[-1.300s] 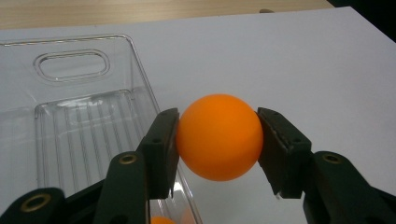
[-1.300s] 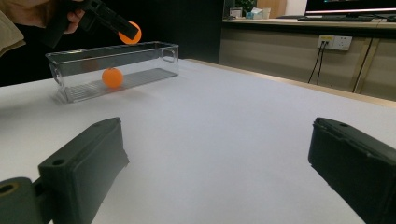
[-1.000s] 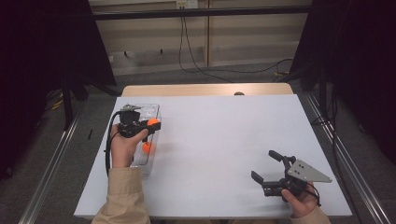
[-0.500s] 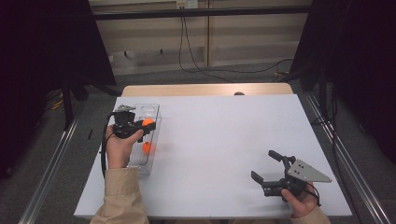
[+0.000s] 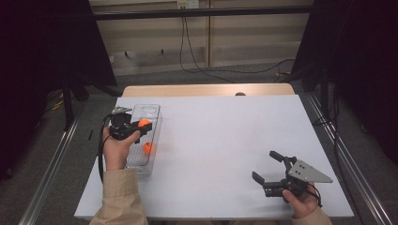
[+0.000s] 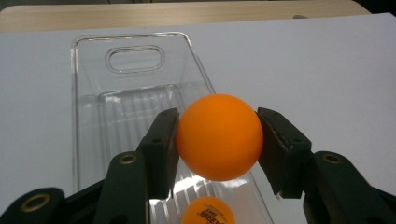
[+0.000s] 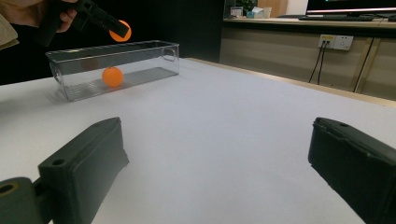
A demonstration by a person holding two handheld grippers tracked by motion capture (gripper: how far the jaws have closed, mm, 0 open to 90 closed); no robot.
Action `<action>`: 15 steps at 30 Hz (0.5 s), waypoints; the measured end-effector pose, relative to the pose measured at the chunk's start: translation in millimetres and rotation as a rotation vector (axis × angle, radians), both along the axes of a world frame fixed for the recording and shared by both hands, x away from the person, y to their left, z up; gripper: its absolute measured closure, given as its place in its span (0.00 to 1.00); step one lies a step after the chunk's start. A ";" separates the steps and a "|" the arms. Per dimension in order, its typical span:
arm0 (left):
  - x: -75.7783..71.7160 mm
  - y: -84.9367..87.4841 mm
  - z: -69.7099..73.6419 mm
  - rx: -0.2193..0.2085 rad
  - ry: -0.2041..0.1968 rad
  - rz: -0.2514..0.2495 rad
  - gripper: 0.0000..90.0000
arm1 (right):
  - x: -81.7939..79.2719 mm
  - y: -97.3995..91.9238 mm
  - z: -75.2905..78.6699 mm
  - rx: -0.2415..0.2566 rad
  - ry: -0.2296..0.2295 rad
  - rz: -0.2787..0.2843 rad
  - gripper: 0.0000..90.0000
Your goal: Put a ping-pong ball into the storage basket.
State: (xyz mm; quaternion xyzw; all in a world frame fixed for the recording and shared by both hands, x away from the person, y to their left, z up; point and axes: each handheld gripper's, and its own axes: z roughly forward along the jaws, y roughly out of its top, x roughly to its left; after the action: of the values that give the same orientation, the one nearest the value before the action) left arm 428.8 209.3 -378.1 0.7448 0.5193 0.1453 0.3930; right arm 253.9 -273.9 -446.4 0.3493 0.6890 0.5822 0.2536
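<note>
Orange ball (image 6: 218, 136) sits pinched in our left gripper (image 6: 219, 140) over the clear bin (image 6: 93, 93); released carelessly, it probably bounces out; right gripper (image 7: 215, 154) gapes empty.

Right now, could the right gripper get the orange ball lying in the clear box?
Probably yes. The right gripper is open and empty, the table between it and the clear box is bare, and the box has no lid over the ball inside.

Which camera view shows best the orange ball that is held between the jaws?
The left gripper view: the round orange ball is large and sharp, both black pads pressing its sides. In the high view it is a small dot above the clear plastic box. The right gripper view shows it far off, partly hidden.
</note>
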 end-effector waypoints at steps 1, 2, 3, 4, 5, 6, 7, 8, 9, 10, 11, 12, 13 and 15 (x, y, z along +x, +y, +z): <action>-0.1 0.7 -0.1 -0.003 -0.002 0.005 0.56 | 0.1 -0.1 0.0 0.000 -0.001 0.000 0.03; -0.2 1.4 -0.3 -0.003 -0.001 0.007 0.56 | 0.2 -0.1 0.0 0.000 -0.001 0.000 0.03; -0.3 2.1 -0.4 0.002 0.001 0.008 0.56 | 0.2 0.0 0.0 0.000 -0.001 0.000 0.03; -0.4 2.8 -0.5 0.007 0.004 0.011 0.56 | 0.3 0.0 -0.1 0.000 0.000 0.000 0.03; -0.4 3.0 -1.0 0.007 0.003 0.015 0.56 | 0.3 0.2 -0.1 0.001 0.001 -0.001 0.03; -0.3 3.3 -1.3 0.010 0.004 0.014 0.56 | 0.3 0.2 -0.1 0.000 0.001 0.000 0.03; 0.0 3.4 -2.0 0.009 0.005 0.014 0.56 | 0.4 0.3 -0.2 0.000 0.001 0.000 0.03; 0.2 3.3 -2.6 0.008 0.005 0.015 0.56 | 0.4 0.4 -0.2 -0.001 0.001 0.000 0.03; 0.3 2.9 -3.1 0.008 0.006 0.017 0.56 | 0.4 0.4 -0.2 0.000 0.001 0.000 0.03; 0.4 2.6 -3.5 0.009 0.008 0.016 0.56 | 0.4 0.4 -0.2 0.000 0.001 0.000 0.03; 0.5 2.6 -3.9 0.012 0.007 0.016 0.56 | 0.3 0.4 -0.2 -0.001 0.001 0.001 0.03; 0.7 2.6 -4.0 0.018 0.008 0.014 0.56 | 0.3 0.4 -0.2 -0.001 0.001 0.000 0.03; 0.8 2.4 -4.5 0.019 0.010 0.013 0.56 | 0.3 0.4 -0.2 -0.001 0.001 0.000 0.03; 1.2 2.7 -4.9 0.024 0.010 0.014 0.56 | 0.4 0.3 -0.2 0.000 0.001 0.000 0.03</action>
State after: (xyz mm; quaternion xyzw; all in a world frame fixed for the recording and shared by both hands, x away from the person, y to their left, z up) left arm 430.1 212.0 -383.1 0.7467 0.5245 0.1507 0.3803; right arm 254.3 -273.6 -446.6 0.3496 0.6890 0.5821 0.2535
